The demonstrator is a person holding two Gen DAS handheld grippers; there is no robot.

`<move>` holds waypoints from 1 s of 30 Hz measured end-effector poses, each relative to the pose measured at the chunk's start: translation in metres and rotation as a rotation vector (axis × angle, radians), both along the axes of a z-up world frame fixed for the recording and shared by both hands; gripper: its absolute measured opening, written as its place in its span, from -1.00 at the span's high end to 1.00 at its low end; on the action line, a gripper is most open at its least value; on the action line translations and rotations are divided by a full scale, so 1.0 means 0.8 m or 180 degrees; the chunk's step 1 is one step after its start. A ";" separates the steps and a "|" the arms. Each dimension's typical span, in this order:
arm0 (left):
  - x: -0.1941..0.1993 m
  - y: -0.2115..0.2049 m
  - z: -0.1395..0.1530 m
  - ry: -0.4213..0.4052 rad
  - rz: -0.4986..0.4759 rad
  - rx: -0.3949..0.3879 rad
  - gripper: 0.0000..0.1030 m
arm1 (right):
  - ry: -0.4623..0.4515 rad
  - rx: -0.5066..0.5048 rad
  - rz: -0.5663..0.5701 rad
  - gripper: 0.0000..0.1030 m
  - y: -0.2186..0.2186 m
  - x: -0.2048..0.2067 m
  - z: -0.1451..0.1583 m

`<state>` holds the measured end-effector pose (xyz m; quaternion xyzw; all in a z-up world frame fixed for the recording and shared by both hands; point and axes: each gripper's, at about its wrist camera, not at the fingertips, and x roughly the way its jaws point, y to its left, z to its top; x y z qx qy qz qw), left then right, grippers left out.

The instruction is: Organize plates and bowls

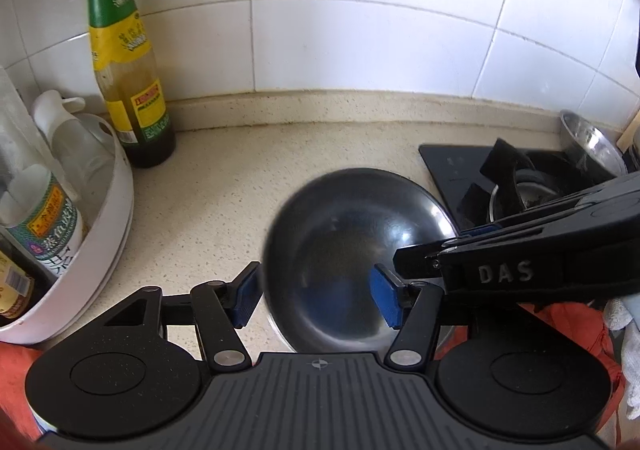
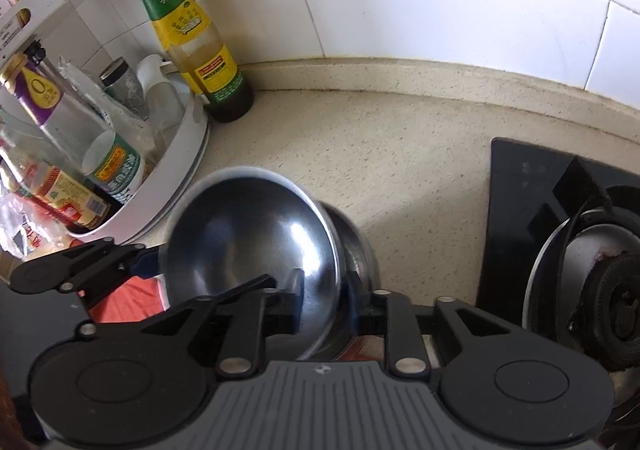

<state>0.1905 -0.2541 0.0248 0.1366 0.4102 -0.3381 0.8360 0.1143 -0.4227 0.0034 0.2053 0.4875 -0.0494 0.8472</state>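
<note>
Above the speckled tabletop, you are holding the steel bowl with your right gripper, clamped on its rim and tilting it over a second bowl. Your left gripper is straddling the near rim, fingers apart, near the sauce bottle.

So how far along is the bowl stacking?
Done: nothing clearly nested yet. In hand: right gripper pinches the tilted steel bowl by its rim, over a second bowl; left gripper open near it. Left: seating it, plus the bowl by the hob.
</note>
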 end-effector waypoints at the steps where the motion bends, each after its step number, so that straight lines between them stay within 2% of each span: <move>1: 0.001 0.002 0.002 -0.0013 0.0019 -0.0015 -0.31 | -0.0020 -0.0014 0.0006 0.48 -0.002 -0.001 0.002; 5: 0.006 0.010 0.008 -0.0043 0.0073 -0.0057 -0.36 | -0.0131 -0.0034 0.0005 0.46 -0.007 -0.004 0.011; 10: 0.011 0.017 0.008 -0.0052 0.0099 -0.0052 -0.36 | -0.0189 -0.0402 0.0105 0.41 -0.004 -0.004 0.016; 13: 0.013 0.020 0.007 -0.0045 0.0113 -0.0037 -0.38 | -0.0084 -0.0582 0.0187 0.41 -0.001 -0.001 0.004; 19: 0.013 0.021 -0.002 -0.0077 0.0085 0.0078 -0.38 | 0.0085 -0.0284 0.0251 0.41 -0.004 0.003 -0.037; 20: 0.013 0.022 -0.004 -0.0078 0.0084 0.0092 -0.38 | 0.0083 -0.0238 0.0228 0.34 -0.004 0.004 -0.040; 27: 0.012 0.030 -0.008 -0.0060 -0.0064 0.0123 -0.56 | 0.0117 0.0097 0.0095 0.31 -0.018 0.004 -0.047; 30: 0.007 0.030 -0.010 -0.0078 -0.0184 0.0156 -0.60 | 0.0113 0.0215 0.0029 0.22 -0.020 0.003 -0.052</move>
